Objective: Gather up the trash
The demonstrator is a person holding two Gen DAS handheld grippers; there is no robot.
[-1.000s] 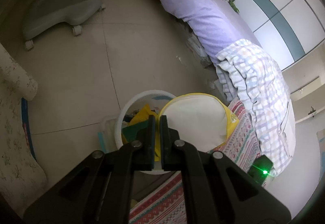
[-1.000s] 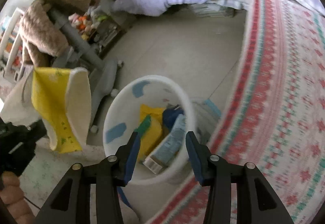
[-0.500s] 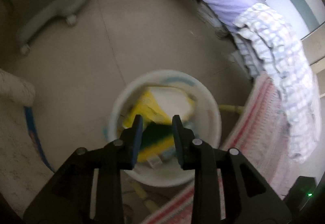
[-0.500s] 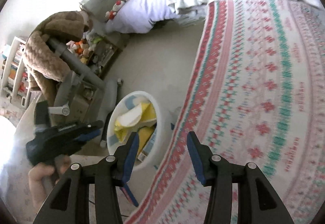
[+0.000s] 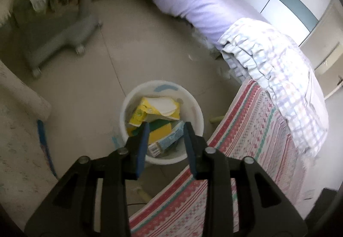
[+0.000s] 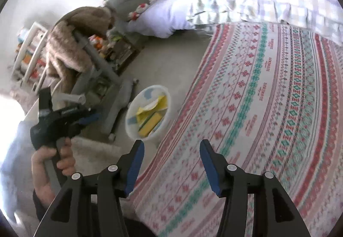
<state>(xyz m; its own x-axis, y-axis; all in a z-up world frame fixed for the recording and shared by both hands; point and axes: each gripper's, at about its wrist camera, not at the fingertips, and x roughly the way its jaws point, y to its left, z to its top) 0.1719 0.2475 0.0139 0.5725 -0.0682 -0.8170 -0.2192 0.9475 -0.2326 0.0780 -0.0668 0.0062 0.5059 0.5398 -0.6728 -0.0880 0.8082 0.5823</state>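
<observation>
A white round trash bin (image 5: 128,106) stands on the floor beside the bed; it also shows in the right wrist view (image 6: 167,97). A yellow and white paper carton (image 5: 157,108) lies on top inside it, over a yellow-green pack and a light blue box (image 5: 171,139). My left gripper (image 5: 165,129) is open and empty, held above the bin's near side. My right gripper (image 6: 170,149) is open and empty, high above the edge of the patterned bedspread (image 6: 268,108). The left gripper with the hand holding it also shows in the right wrist view (image 6: 90,117).
A grey chair base on casters (image 5: 62,43) stands left of the bin. A bed with a purple sheet (image 5: 193,0) and a checked quilt (image 5: 278,65) runs along the right. A brown fur coat (image 6: 68,43) hangs on the chair. A floral cushion edge (image 5: 19,91) is at left.
My left gripper opened and let go of the yellow and white carton, which now lies in the bin. Both grippers have pulled up and back from the bin.
</observation>
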